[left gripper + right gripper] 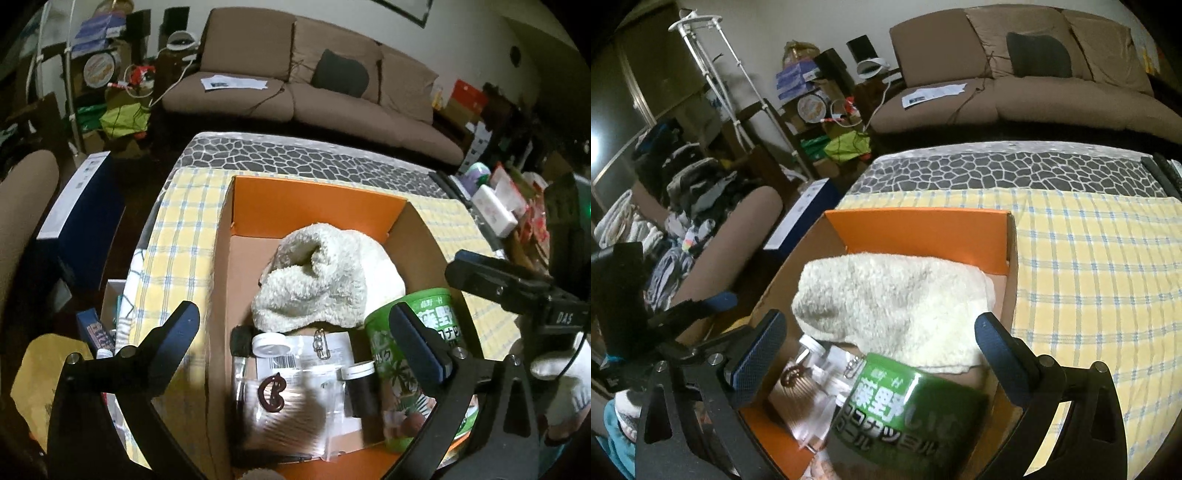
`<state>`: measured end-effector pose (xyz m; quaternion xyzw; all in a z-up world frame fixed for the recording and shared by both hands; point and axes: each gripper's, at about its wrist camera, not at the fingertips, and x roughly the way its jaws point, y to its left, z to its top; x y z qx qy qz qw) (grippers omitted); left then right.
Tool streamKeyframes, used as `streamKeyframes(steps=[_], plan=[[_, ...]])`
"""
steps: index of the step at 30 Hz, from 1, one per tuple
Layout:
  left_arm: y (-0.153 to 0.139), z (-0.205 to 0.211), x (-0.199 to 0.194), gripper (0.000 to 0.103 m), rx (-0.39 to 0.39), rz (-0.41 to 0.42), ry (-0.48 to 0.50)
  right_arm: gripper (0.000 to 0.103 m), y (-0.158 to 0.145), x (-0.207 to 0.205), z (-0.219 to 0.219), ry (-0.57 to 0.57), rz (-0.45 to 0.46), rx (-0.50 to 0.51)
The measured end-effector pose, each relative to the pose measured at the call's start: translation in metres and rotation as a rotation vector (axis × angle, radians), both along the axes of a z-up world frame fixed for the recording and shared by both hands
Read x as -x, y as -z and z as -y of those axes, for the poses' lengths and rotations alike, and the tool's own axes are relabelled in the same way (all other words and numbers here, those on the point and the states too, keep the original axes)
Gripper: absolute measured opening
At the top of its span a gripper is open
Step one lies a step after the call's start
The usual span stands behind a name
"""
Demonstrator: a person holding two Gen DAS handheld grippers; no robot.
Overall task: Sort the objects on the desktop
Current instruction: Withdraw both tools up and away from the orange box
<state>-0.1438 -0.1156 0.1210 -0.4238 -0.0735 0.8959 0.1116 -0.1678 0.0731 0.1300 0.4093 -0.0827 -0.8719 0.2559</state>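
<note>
A green glossy printed pouch (905, 417) is leaning in the orange-lined cardboard box (916, 229) on the bench, lying directly between the right gripper's (879, 354) spread, empty jaws. Beside it the left gripper (295, 336) is hanging wide apart, empty, over a fluffy cream towel (325, 273).

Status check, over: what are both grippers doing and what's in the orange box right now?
Left gripper open, empty. Right gripper open over the green can. Towel, can and small items inside the box. Nothing blocking.
</note>
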Motion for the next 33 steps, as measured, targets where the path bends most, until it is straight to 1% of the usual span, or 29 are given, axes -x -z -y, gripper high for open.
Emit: streamKeyframes(steps=[3,8,16,19,21,26,33], plan=[[0.000,0.000,-0.005,0.103,0.004,-0.010,-0.002,0.103,0.000,-0.007,0.000,0.006,-0.013,-0.047],[-0.001,-0.004,-0.012,0.103,0.019,-0.031,-0.003,0.103,0.003,-0.015,-0.002,0.010,-0.019,-0.098],[0.003,-0.007,-0.028,0.103,0.008,-0.033,-0.009,0.103,0.001,-0.023,-0.006,0.030,-0.033,-0.117],[0.003,-0.007,-0.039,0.103,-0.007,-0.045,-0.013,0.103,0.000,-0.027,-0.007,0.033,-0.038,-0.132],[0.002,-0.008,-0.050,0.103,-0.028,-0.081,-0.004,0.103,0.000,-0.031,-0.008,0.036,-0.042,-0.146],[-0.002,-0.008,-0.076,0.103,-0.046,-0.127,-0.018,0.103,-0.007,-0.045,-0.019,0.068,-0.069,-0.154],[0.002,-0.004,-0.114,0.103,-0.040,-0.154,-0.052,0.103,-0.002,-0.076,-0.044,0.145,-0.088,-0.174]])
